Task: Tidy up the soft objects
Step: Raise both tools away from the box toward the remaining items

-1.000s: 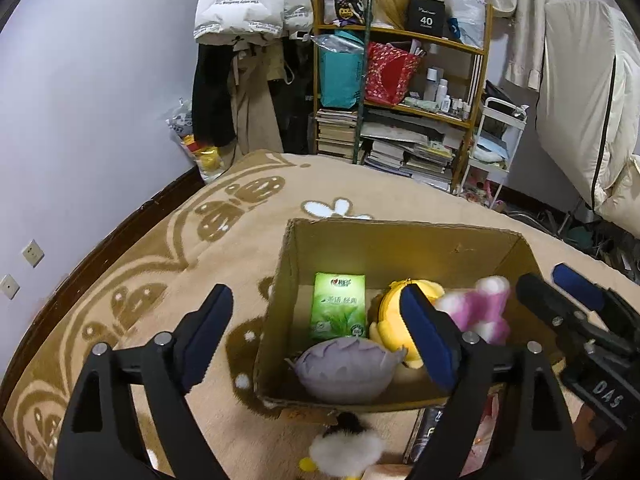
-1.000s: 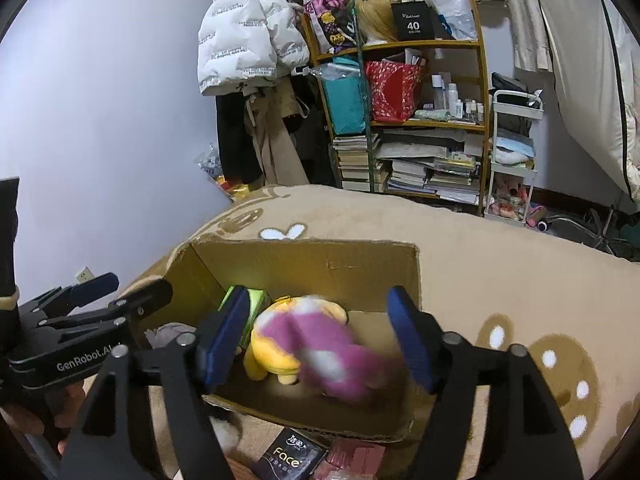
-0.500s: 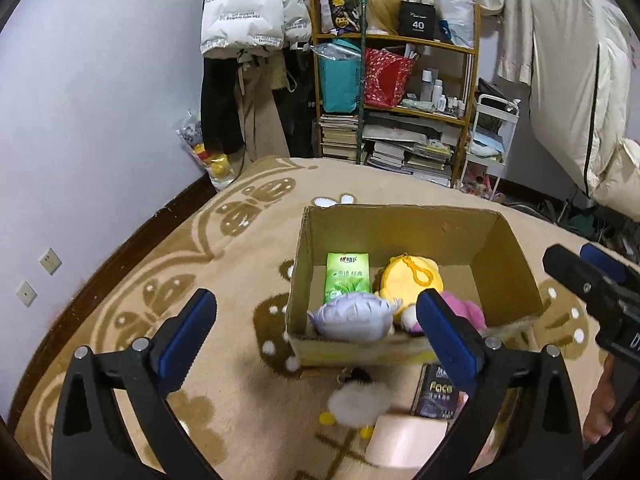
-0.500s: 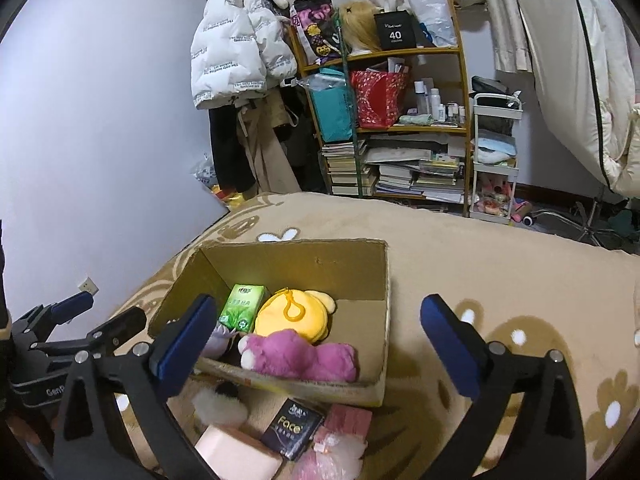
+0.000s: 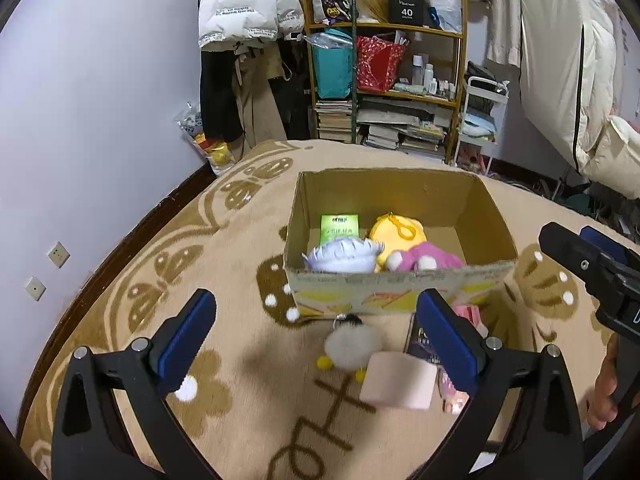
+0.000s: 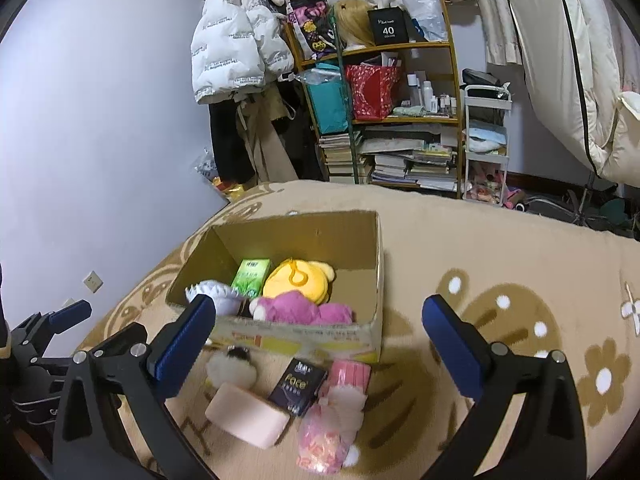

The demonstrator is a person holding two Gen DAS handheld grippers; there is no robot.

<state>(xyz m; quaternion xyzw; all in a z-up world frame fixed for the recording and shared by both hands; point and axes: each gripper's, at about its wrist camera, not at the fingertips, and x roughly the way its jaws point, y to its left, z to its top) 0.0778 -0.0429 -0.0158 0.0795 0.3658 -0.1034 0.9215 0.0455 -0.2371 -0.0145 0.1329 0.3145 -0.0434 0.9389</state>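
Left tongs [image 5: 316, 344]: wide open, holding nothing.
Right tongs [image 6: 320, 348]: wide open, holding nothing.
Box [image 6: 376, 264]: ahead of both tongs.
Fluffy toy [image 5: 352, 346]: between the left fingers, on the rug.
Risk: soft fur may slip from a shallow pinch.

Dark packet [image 5: 420, 346] — half behind left tool [image 5: 316, 338]
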